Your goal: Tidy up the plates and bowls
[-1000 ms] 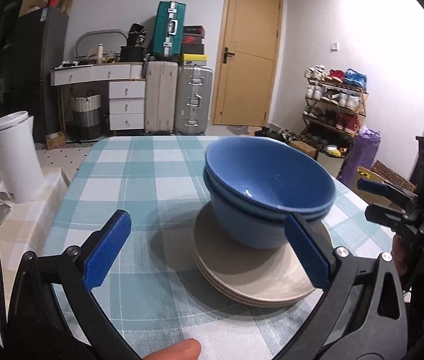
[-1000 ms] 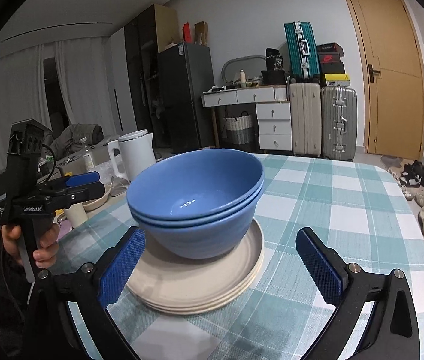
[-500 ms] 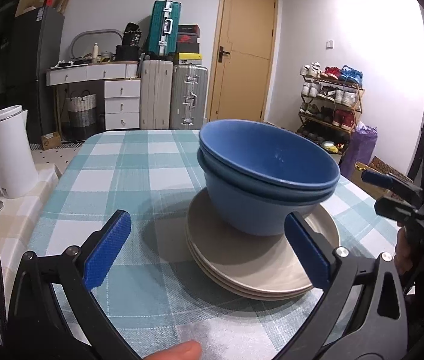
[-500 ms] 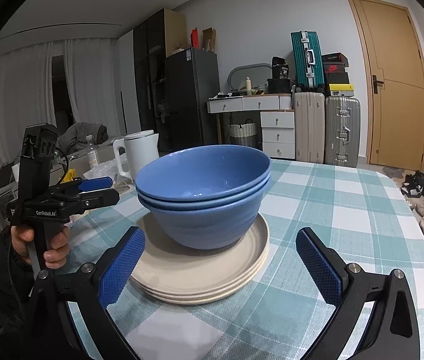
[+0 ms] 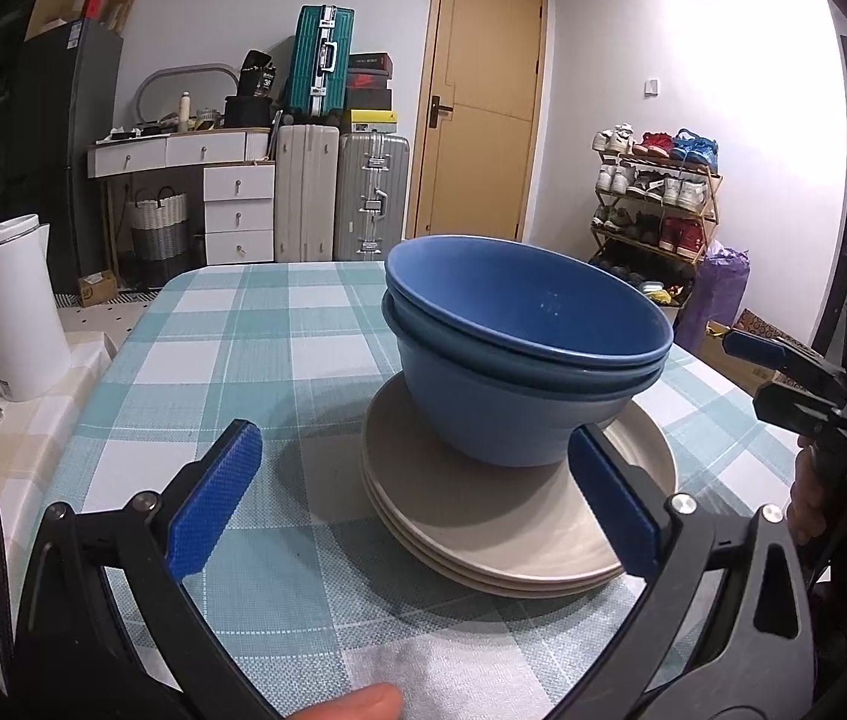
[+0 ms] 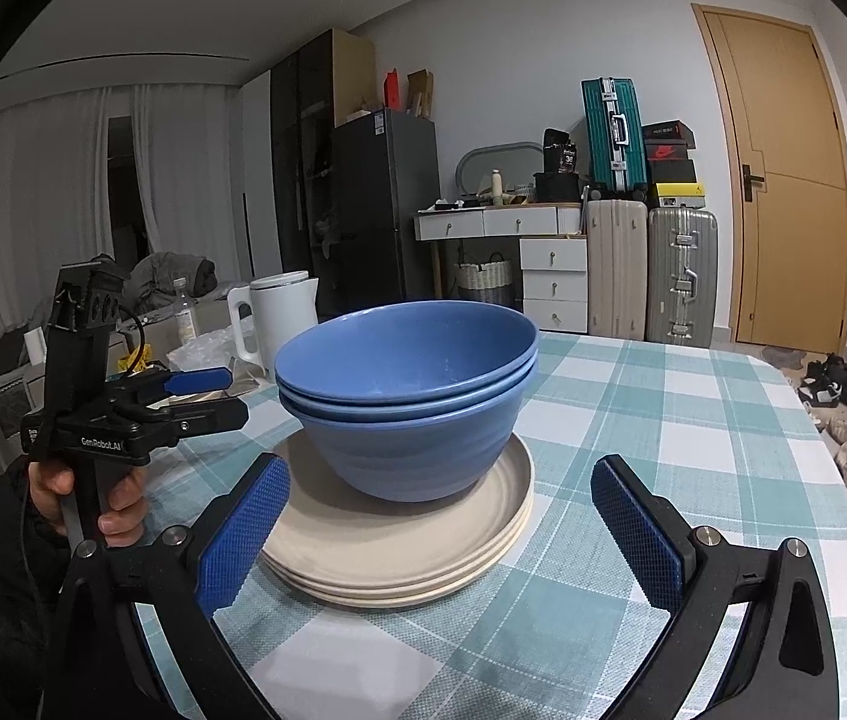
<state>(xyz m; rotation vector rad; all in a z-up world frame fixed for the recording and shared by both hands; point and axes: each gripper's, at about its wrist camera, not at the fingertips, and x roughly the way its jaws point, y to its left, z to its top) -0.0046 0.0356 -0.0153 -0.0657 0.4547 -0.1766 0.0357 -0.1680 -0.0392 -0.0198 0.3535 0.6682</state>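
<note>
Nested blue bowls [image 5: 519, 354] sit on a stack of beige plates [image 5: 507, 516] near the middle of the bench [image 5: 231, 360], which is covered in a teal checked cloth. The left gripper [image 5: 417, 492] and the right gripper [image 6: 438, 531] both hang before the stack with jaws wide, holding nothing. A white kettle [image 6: 279, 318] stands well apart on a side surface.

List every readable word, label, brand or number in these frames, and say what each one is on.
"GenRobot.AI": on the body of the left tool, seen from the right wrist.
"36": on the black bag on the desk.
Small white label left of the brand on the left tool: too small to read.
Shoe boxes beside the teal suitcase: print blurred.
Sticker on the fridge: unreadable.
</note>
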